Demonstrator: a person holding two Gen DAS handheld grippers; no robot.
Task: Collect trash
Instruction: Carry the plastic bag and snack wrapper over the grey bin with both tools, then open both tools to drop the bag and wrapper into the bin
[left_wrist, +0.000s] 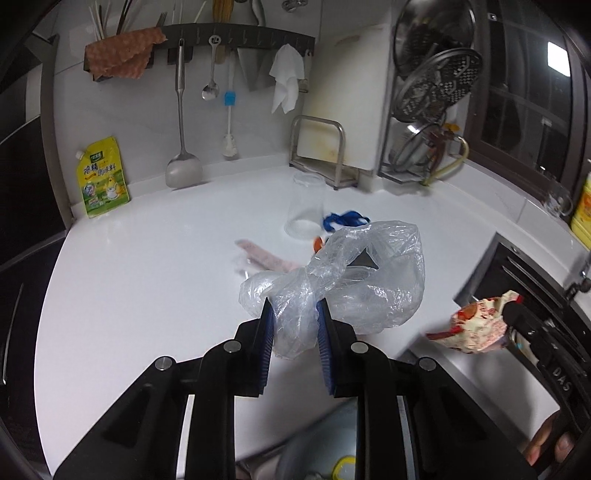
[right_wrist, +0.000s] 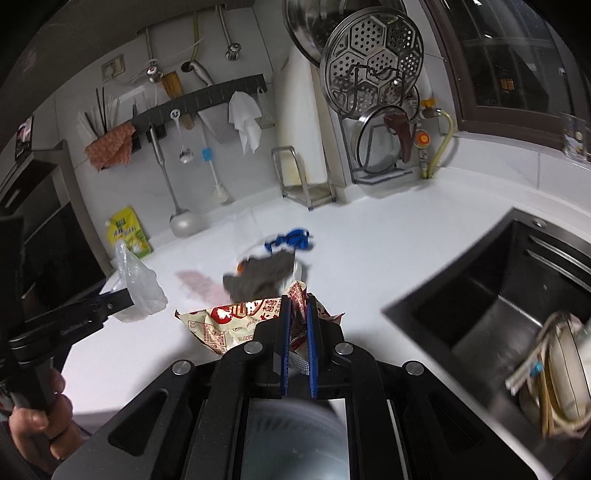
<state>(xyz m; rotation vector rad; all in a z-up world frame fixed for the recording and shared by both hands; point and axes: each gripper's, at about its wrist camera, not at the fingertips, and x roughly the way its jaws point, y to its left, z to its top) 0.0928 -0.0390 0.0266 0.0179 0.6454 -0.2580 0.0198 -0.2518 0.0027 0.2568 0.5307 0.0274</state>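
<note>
Holding trash in both grippers, the person is partway through clearing the white tabletop. The left gripper is pinching a crumpled clear plastic bag between its jaws, lifted just above the surface. The right gripper is clamping a red-and-cream snack wrapper in narrow jaws near the dark sink. Farther back, more litter is waiting: a blue scrap, a grey rag-like piece, a pink strip and a clear cup. No bin is clearly showing, so I judge most of the collecting remains.
</note>
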